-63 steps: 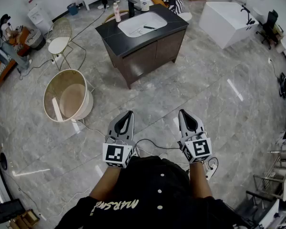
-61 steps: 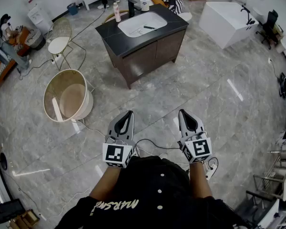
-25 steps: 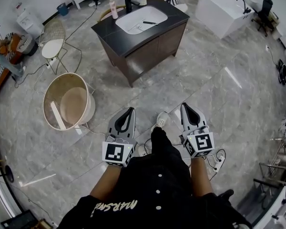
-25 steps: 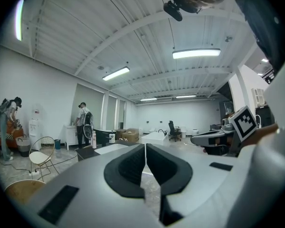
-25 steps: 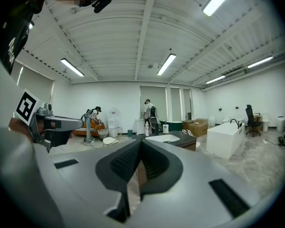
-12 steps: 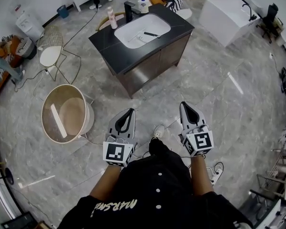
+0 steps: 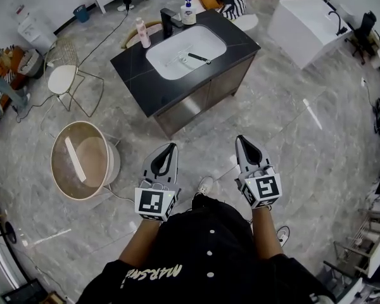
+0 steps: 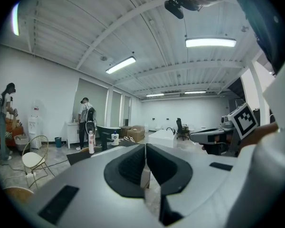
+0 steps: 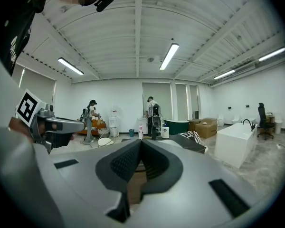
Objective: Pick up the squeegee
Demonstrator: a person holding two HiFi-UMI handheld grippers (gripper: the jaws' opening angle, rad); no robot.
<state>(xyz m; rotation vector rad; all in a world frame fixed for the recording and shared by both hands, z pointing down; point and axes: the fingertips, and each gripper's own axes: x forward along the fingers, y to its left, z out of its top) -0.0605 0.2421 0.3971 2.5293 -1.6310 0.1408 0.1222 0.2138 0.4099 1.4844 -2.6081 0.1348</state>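
Observation:
The squeegee (image 7: 198,57), a thin dark-handled tool, lies in the white sink basin (image 7: 177,43) of a dark vanity counter (image 7: 132,63) ahead of me. Both grippers are held level in front of my body, well short of the vanity. My left gripper (image 7: 170,148) has its jaws together with nothing between them, as the left gripper view (image 8: 146,147) also shows. My right gripper (image 7: 240,140) is likewise shut and empty, seen again in the right gripper view (image 9: 140,142).
A pink bottle (image 7: 140,32), black faucet (image 7: 168,19) and soap dispenser (image 7: 189,11) stand on the counter's far edge. A round beige tub (image 7: 82,161) and a wire chair (image 7: 62,78) sit left on the floor. A white bathtub (image 7: 307,21) is at the right. Cables cross the floor.
The vanity has drawn closer and lower in the head view as I walk toward it. Both grippers stay shut and side by side.

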